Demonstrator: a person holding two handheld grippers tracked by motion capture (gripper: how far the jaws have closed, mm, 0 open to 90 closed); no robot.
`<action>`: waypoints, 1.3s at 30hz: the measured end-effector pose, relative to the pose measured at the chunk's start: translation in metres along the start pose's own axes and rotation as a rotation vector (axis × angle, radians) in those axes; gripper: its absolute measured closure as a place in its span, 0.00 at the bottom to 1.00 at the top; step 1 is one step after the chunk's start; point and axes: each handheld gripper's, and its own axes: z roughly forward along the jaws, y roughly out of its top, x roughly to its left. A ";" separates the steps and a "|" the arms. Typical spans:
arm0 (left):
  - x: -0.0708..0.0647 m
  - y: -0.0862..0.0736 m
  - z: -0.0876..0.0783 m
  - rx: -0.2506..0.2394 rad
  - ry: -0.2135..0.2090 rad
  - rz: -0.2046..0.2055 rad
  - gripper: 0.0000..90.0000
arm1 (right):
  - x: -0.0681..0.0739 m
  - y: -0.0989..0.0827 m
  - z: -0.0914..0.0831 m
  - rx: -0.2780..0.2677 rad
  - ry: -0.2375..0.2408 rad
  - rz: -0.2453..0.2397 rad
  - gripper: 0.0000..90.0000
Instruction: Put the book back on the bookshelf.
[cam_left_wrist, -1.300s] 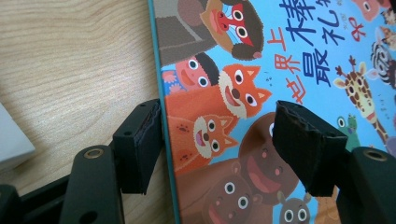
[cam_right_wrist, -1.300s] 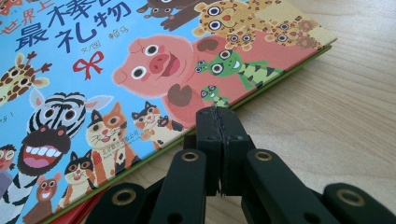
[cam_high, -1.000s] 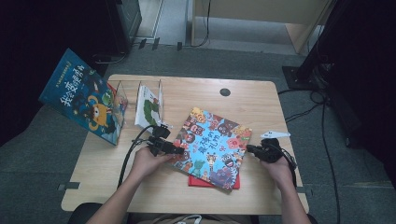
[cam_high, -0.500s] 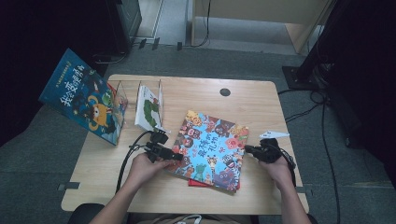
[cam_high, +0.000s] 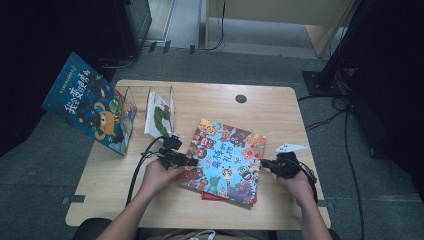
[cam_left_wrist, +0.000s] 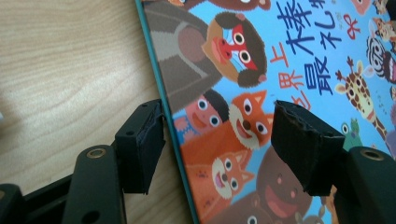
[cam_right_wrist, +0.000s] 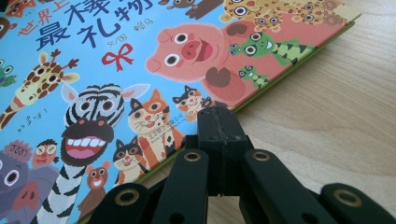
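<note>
Here, reading the high view from left to right: a blue picture book (cam_high: 89, 102) leans upright against a clear divider rack (cam_high: 131, 107) at the table's 10 o'clock corner, cover facing outward and overhanging the edge. Just right of it, a white book with a caterpillar cover (cam_high: 158, 114) stands in the rack's slots — the rack apparently serves as the storage position for the books.

At the centre of the wooden table (cam_high: 280, 107) lies the animal picture book (cam_high: 227, 159), flat and skewed clockwise, resting on a red book (cam_high: 212, 196) whose edge shows at 6 o'clock.

The left gripper (cam_high: 192, 162) sits at the book's 9 o'clock edge. In the left gripper view its jaws stand well apart, straddling the teal edge of the cover; one pad (cam_left_wrist: 144, 149) is over bare wood, the other over the cover, and neither presses on it. It holds nothing.

The right gripper (cam_high: 264, 163) rests at the book's 3 o'clock edge, jaws fully closed with nothing between them. Judged from this placement, the closed tip braces the book while the left side prepares a pinch.
</note>
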 end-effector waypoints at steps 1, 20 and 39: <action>0.000 0.000 0.000 -0.006 -0.002 -0.005 0.39 | 0.000 0.000 0.000 -0.004 0.002 0.002 1.00; 0.004 -0.002 -0.003 -0.033 0.035 -0.082 0.45 | 0.000 0.002 0.006 -0.019 0.042 0.022 1.00; -0.033 0.054 -0.083 -0.022 -0.166 -0.110 0.62 | 0.001 0.004 0.016 -0.010 0.069 0.078 1.00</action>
